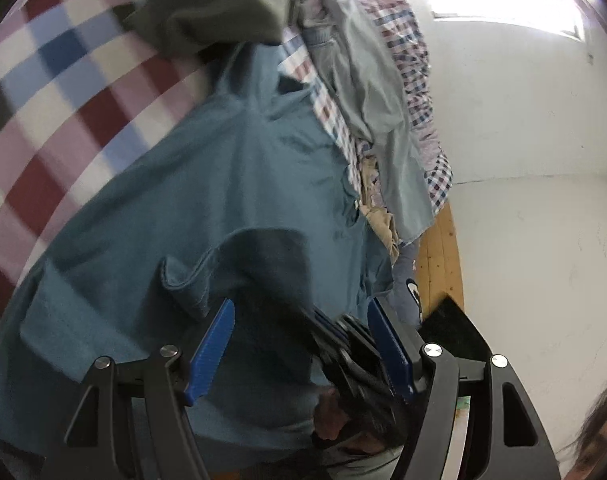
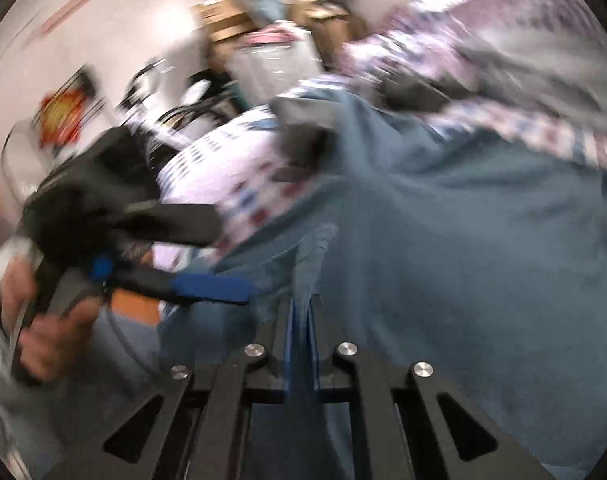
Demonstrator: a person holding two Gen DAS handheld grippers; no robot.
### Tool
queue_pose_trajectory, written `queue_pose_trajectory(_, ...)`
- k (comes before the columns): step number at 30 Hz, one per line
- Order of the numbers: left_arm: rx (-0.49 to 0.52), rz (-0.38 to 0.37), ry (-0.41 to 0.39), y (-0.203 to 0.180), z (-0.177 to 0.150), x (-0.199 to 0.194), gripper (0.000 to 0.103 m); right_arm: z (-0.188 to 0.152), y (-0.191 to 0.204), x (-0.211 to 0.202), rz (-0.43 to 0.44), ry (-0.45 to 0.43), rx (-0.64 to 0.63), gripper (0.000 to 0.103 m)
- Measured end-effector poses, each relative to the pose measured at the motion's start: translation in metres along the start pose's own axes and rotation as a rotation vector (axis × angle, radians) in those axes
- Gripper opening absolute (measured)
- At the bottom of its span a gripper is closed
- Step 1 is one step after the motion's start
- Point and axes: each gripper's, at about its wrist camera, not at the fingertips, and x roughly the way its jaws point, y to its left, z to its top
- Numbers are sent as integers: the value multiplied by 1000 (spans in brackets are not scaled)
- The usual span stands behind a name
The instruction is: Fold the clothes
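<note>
Right gripper [image 2: 299, 312] pinches the teal shirt [image 1: 231, 184] on the checked bedcover [image 1: 63, 80]; left gripper [image 1: 303, 316] spread, empty.

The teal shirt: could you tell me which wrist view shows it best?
The left wrist view: the teal shirt lies sharp across the checked bedding. The right wrist view shows it blurred, pinched by the right gripper.
</note>
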Motion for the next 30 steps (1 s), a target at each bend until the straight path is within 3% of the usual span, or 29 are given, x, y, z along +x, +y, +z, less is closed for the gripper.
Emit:
queue_pose_trajectory(5, -46, 30, -2, 15, -5, -9, 73, -17, 46, 4, 47, 48, -180, 6)
queue_pose_trajectory(10, -64, 83, 9, 26, -8, -7, 73, -36, 56, 12, 69, 107, -210, 6)
queue_pose_trajectory(15, -37, 102, 12, 22, -4, 2, 73, -33, 48, 4, 16, 61, -186, 6)
queue_pose_trajectory(18, -19, 105, 23, 19, 0, 7, 73, -30, 50, 0, -28, 23, -210, 11)
queue_pose_trajectory(20, -20, 101, 35, 19, 0, 10, 72, -30, 55, -1, -60, 1, -244, 31)
queue_pose_trajectory(22, -33, 94, 41, 21, 0, 11, 63, -30, 61, -2, -96, -17, -280, 40)
queue_pose_trajectory(26, -57, 79, 55, 24, 0, 13, 27, -36, 71, 4, -179, -20, -353, 40)
queue_pose_trajectory(28, -69, 72, 62, 25, 0, 14, 25, -39, 76, 7, -220, -21, -388, 41)
queue_pose_trajectory(30, -81, 65, 68, 27, 0, 14, 13, -42, 81, 10, -261, -22, -424, 41)
